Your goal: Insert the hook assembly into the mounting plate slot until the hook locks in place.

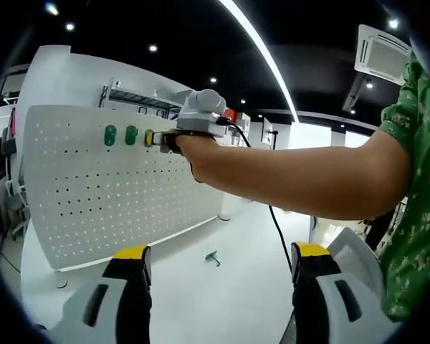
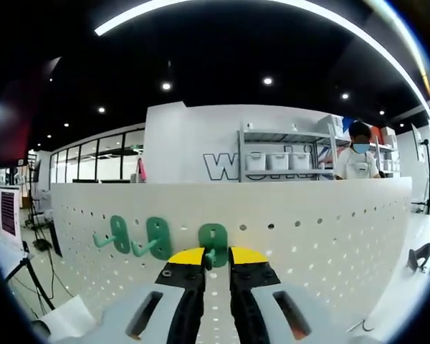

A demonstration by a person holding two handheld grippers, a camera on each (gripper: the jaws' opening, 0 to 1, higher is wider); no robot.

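Right gripper view: right gripper [image 2: 216, 262], jaws closed on a green hook [image 2: 214, 244], holds it against the white pegboard [image 2: 330, 229] beside two hooks already mounted [image 2: 119, 234] [image 2: 156, 237]; locking cannot be confirmed, so seating likely remains. Left gripper [image 1: 215, 269] hangs with jaws apart, holding nothing. White tabletop [image 1: 229, 294] bears one spare hook [image 1: 213, 257]; dark ceiling with spotlights and shelving behind.

Shelf rack w/ bins [image 2: 283, 159], masked person [image 2: 357, 159] behind, ceiling AC unit [image 1: 381, 54]
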